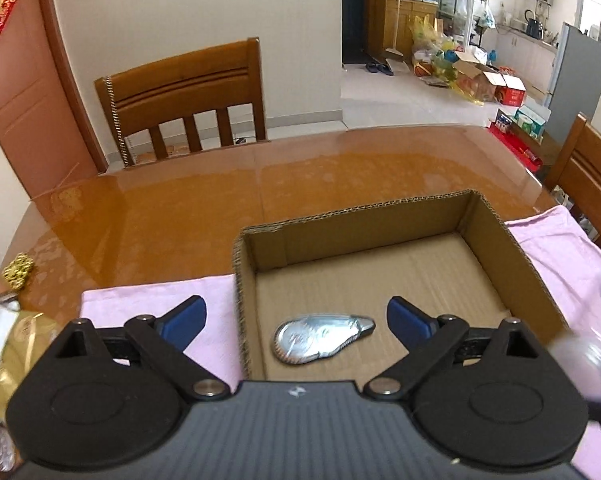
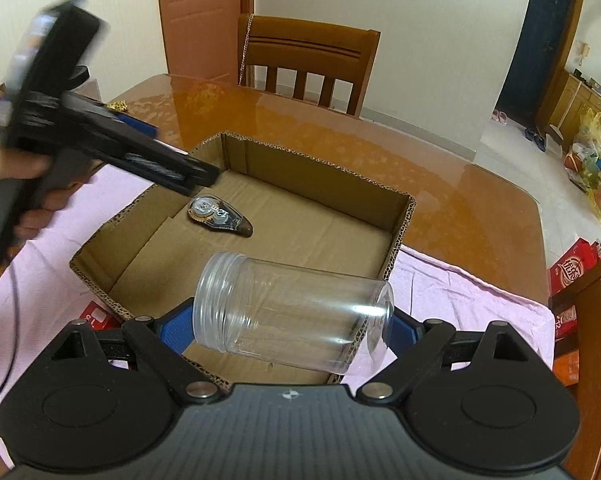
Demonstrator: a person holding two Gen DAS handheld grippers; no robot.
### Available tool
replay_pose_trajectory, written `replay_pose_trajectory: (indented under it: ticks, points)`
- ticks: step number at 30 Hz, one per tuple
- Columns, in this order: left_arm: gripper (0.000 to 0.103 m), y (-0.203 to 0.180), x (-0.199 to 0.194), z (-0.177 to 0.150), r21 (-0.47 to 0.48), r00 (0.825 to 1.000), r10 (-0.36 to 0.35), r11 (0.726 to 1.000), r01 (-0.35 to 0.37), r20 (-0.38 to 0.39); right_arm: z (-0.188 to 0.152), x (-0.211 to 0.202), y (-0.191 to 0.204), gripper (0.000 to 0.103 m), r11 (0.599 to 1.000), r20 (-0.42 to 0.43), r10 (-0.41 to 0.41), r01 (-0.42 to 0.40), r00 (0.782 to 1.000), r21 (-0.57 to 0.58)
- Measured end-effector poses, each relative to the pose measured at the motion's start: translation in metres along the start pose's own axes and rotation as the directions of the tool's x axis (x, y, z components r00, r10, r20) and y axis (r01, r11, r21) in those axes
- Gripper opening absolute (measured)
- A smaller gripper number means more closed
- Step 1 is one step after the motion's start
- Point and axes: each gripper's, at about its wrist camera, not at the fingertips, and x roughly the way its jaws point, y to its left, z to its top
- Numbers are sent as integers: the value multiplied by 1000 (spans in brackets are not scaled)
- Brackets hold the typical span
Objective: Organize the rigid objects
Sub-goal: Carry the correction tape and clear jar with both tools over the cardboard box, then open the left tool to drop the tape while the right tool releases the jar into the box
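An open cardboard box (image 1: 496,232) (image 2: 236,152) stands on a pink cloth. A correction tape dispenser (image 1: 320,338) (image 2: 219,215) lies on its floor. My left gripper (image 1: 296,318) is open and empty above the box's near left part, over the dispenser; it shows blurred in the right wrist view (image 2: 188,178). My right gripper (image 2: 290,330) is shut on a clear plastic jar (image 2: 292,316), held sideways over the box's near edge, mouth to the left. The jar shows as a blur in the left wrist view (image 1: 592,344).
The pink cloth (image 1: 152,304) (image 2: 460,292) covers the near part of a glossy wooden table (image 1: 300,172). Wooden chairs (image 1: 188,100) (image 2: 308,64) stand at the far side. A gold trinket (image 1: 18,270) and a gold packet (image 1: 24,344) lie at the left.
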Motion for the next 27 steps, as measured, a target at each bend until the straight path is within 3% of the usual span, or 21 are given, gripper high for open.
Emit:
replay_pose_trajectory:
  ticks: [13, 20, 27]
  points:
    - [102, 34, -71, -64, -163, 992, 118, 980, -109, 42, 36, 36, -5, 95, 1000, -28, 28, -28, 999, 0]
    - [102, 42, -91, -97, -205, 984, 176, 965, -164, 41, 62, 59, -6, 100, 999, -12, -36, 36, 999, -7]
    - [102, 46, -99, -114, -225, 986, 164, 962, -155, 22, 68, 61, -2, 103, 996, 2, -78, 78, 997, -38]
